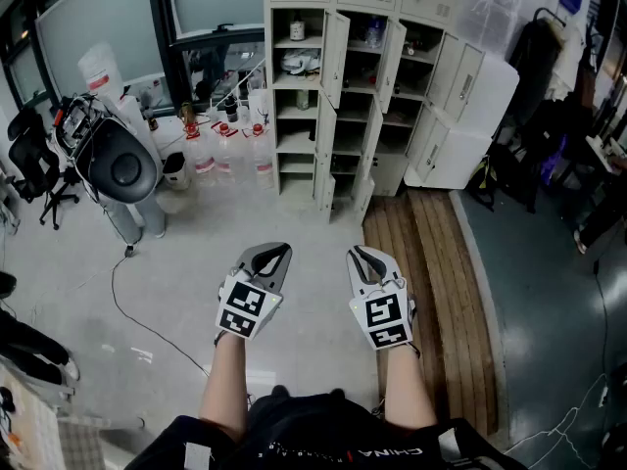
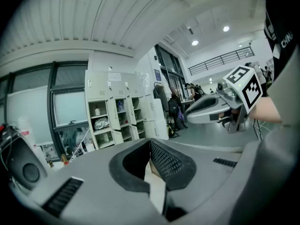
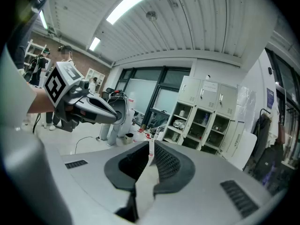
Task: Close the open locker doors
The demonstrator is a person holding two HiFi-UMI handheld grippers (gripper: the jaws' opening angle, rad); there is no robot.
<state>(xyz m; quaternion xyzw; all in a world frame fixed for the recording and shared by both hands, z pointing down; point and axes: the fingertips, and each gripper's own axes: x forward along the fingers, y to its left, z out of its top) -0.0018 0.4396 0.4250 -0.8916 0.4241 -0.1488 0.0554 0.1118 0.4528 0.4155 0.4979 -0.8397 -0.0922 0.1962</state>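
Standing well apart from the lockers [image 1: 299, 106], I carry left gripper [image 1: 277, 255] and right gripper [image 1: 359, 256] with jaws clenched empty, while several locker doors [image 1: 335, 59] ahead hang open, so closing looks entirely undone.

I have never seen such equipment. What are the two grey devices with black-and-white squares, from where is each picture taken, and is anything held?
There is no robot here. A person holds a two-jaw hand tool in each hand: the left gripper and the right gripper. Each marker cube is part of its tool. The head view comes from a camera on the person's head and looks down. The two gripper views come from cameras riding on the tools and look along their jaws. Both pairs of jaws are shut and hold nothing. Ahead stand the lockers, several with open doors, and neither gripper touches them. Water bottles stand on the floor to their left.
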